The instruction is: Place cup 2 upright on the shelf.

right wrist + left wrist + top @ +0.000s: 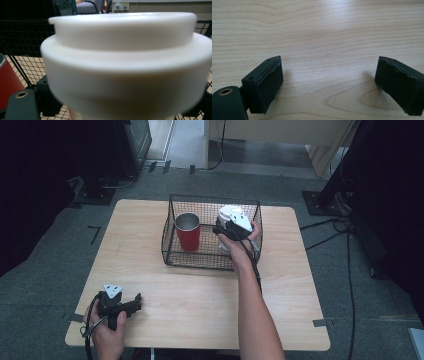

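The white cup (pixel 231 214) with its lid stands inside the wire basket (pixel 172 237), at the right end of it, and your right claw (pixel 226 231) is around it. In the right gripper view the white lid (pixel 125 50) is very close to the camera and blurred, with a black jaw on each side of the cup below it, so the claw is gripping the cup. The surface (pixel 200 295) is a light wooden top, and the basket sits near its far edge. The red cup (pixel 188 232) with a metal inside stands upright in the left part of the same basket, near the white cup. Your left claw (pixel 131 304) rests low at the near left corner of the surface, and its two jaws stand wide apart with bare wood between them
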Available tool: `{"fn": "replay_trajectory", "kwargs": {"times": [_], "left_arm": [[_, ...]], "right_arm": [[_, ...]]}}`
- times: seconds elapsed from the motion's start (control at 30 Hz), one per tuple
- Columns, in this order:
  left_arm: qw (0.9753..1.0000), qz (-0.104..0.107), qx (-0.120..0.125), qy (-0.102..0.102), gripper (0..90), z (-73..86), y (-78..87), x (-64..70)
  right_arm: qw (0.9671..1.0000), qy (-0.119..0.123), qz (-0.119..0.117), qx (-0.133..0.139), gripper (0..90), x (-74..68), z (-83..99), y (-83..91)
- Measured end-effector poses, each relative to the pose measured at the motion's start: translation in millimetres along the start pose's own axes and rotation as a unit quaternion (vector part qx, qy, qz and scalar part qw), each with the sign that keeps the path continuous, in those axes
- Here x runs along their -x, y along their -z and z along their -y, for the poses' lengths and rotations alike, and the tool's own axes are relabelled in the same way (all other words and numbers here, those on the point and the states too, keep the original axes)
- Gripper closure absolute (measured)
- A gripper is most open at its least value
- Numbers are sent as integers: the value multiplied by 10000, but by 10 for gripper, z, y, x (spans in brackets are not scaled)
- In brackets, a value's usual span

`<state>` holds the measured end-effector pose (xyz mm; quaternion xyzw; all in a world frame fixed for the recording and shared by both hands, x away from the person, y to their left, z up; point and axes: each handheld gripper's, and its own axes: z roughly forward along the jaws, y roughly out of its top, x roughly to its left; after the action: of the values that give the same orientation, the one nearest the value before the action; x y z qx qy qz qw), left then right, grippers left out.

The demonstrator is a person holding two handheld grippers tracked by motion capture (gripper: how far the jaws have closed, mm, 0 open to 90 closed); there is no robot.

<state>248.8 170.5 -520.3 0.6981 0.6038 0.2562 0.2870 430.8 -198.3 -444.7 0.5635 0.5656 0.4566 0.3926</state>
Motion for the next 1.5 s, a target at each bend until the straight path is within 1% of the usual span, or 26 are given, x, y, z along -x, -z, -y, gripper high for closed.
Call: {"fn": "replay_trajectory", "kwargs": {"times": [0.07, 0.13, 0.17, 0.23, 0.33, 0.37, 0.4, 0.43, 0.47, 0.57, 0.6, 0.63, 0.7, 0.77, 0.83, 0.93, 1.0, 1.03, 1.13, 1.17, 1.27, 1.37, 1.5], "left_arm": [[10000, 0, 1, 3, 87, 0, 0, 0], [10000, 1, 0, -1, 87, 0, 0, 0], [10000, 1, 0, -1, 87, 0, 0, 0], [10000, 0, 1, 3, 87, 0, 0, 0], [10000, 0, 1, 2, 87, 0, 0, 0], [10000, 0, 1, 3, 87, 0, 0, 0], [10000, 1, 1, 1, 87, 0, -1, 0], [10000, 0, -1, 0, 87, 0, 0, 0], [10000, 0, 0, 2, 86, 0, 0, 0], [10000, 0, 0, 2, 87, 0, 0, 0], [10000, 1, 0, -1, 87, 0, 0, 0], [10000, 1, 1, -1, 87, 0, 0, 0], [10000, 2, 1, 0, 87, 0, 0, 0], [10000, 1, 0, -1, 87, 0, 0, 0], [10000, 1, 0, 0, 87, 0, 0, 0], [10000, 1, 0, -1, 87, 0, 0, 0], [10000, 1, 1, 0, 87, 0, -1, 0], [10000, 3, 3, 1, 87, 0, -1, 0], [10000, 1, 1, 0, 87, 0, 0, 0], [10000, 0, 2, 3, 87, 0, 0, 1], [10000, 0, 1, 2, 87, 0, 0, 0], [10000, 0, 1, 2, 87, 0, 0, 0], [10000, 2, 0, -2, 87, 0, 0, 0]], "right_arm": [[10000, 22, -32, -20, 92, -1, -2, 2], [9999, 100, -3, -49, 65, 2, 1, 3], [10000, 72, 10, -57, 48, 4, 0, 3], [10000, 32, 30, -55, 38, 13, -2, 4], [10000, 67, 14, -15, 37, 2, 3, 14], [10000, 90, -12, 12, 41, 3, 6, 18], [10000, 93, -11, 29, 89, -6, 10, 26], [9999, 136, -6, 83, 97, -10, 15, 34], [9997, 188, -58, 111, 101, -17, 18, 39], [9992, 365, -89, 144, 117, -48, 29, 44], [9991, 397, -68, 151, 151, -54, 33, 42], [9992, 372, -61, 157, 158, -61, 33, 42], [9991, 338, -155, 180, 159, -73, 26, 43], [9987, 416, -216, 218, 159, -86, 27, 39], [9982, 438, -316, 252, 160, -89, 26, 35], [9975, 394, -497, 318, 161, -76, 26, 36], [9964, 526, -571, 333, 161, -70, 44, 29], [9962, 555, -593, 329, 161, -68, 48, 26], [9964, 489, -616, 306, 161, -67, 47, 30], [9966, 502, -596, 278, 161, -65, 52, 27], [9977, 371, -530, 192, 160, -45, 44, 30], [9981, 308, -503, 147, 159, -20, 41, 37], [9982, 277, -511, 159, 149, -14, 39, 46]]}}
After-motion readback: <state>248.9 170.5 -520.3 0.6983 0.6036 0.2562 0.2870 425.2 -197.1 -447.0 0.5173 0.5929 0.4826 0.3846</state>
